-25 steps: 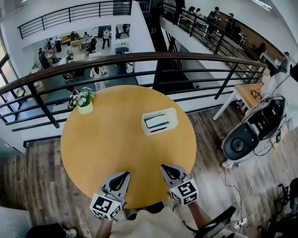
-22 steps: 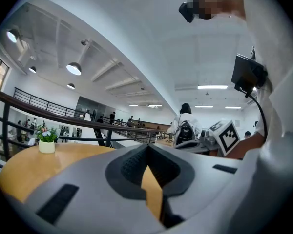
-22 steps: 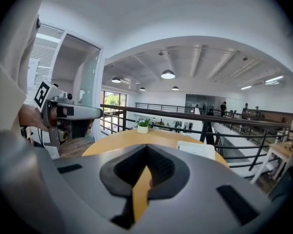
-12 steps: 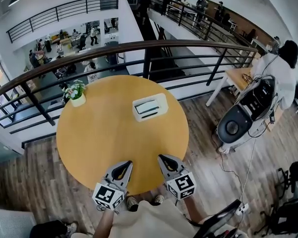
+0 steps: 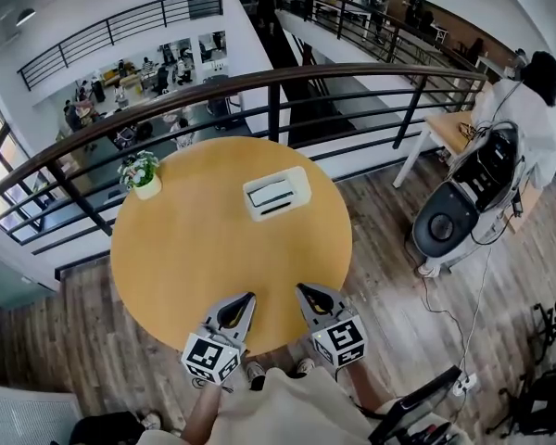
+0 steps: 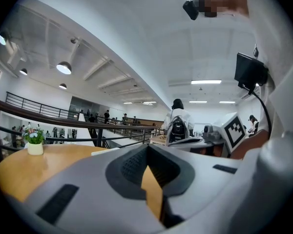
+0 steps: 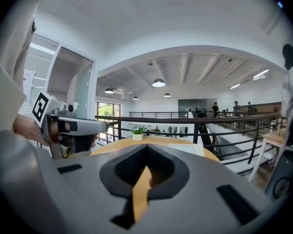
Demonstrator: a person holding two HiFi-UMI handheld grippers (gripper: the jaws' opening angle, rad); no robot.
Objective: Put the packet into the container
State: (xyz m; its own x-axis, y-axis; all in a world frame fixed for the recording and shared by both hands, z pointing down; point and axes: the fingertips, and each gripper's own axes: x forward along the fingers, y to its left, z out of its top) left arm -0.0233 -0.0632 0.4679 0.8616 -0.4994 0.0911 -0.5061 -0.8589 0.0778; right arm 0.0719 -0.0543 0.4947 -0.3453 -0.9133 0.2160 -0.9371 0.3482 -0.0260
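Both grippers are sitting closer to each other than a second ago, and the head view is now showing the table's things a little higher in the picture. The left gripper (image 5: 248, 297) and the right gripper (image 5: 302, 289) are hovering side by side over the near edge of the table (image 5: 195, 248), pointing across it. Each one's own view is showing its jaws clenched tip to tip with nothing between them.

The white container (image 5: 276, 194) is standing on the far half of the table, well apart from both grippers. A flat white piece with a dark line, likely the packet (image 5: 271, 193), is lying inside it, though it is too small to tell for sure. A small white flower pot (image 5: 146, 187) with green leaves is standing near the table's far left edge.

The round wooden table is standing on a plank floor (image 5: 389, 239), just beside a dark curved railing (image 5: 278, 77) that is overlooking a lower level where people are gathering. To the right, a person in white (image 5: 530, 100) is standing by a small side table (image 5: 449, 130), near a grey and black machine (image 5: 445, 230) with cables trailing over the floor.
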